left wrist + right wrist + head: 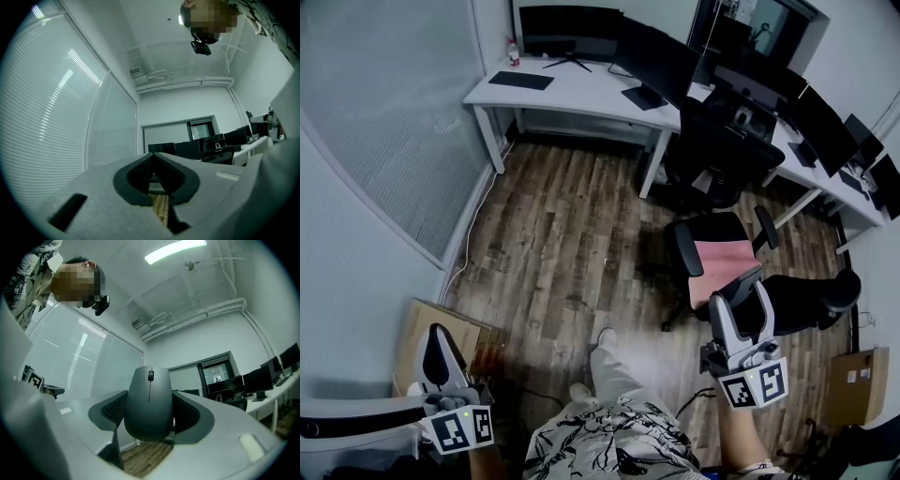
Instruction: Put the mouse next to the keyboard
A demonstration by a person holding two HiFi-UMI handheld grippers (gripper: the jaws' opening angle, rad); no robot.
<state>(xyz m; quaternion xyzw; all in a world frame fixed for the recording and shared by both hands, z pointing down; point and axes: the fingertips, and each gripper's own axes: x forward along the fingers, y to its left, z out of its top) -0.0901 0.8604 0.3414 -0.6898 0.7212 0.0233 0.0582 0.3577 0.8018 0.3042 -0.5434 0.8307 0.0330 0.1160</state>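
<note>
A grey mouse (pixel 150 401) with a scroll wheel sits pinched between the jaws of my right gripper (pixel 151 411), pointing upward. In the head view that right gripper (pixel 742 317) hangs at the lower right, over the wood floor, with the dark mouse (pixel 744 319) between its white fingers. My left gripper (pixel 442 364) is at the lower left; its jaws are shut and hold nothing, and in the left gripper view this left gripper (pixel 153 164) has its black pads meeting. A black keyboard (pixel 520 81) lies on the white desk (pixel 581 89) far across the room.
A black chair with a pink seat (pixel 719 255) stands just ahead of the right gripper. A second black chair (pixel 717 141) is at the desk. Monitors (pixel 572 33) line the desks. A cardboard box (pixel 441 333) sits by the left wall, another cardboard box (pixel 853 382) at right.
</note>
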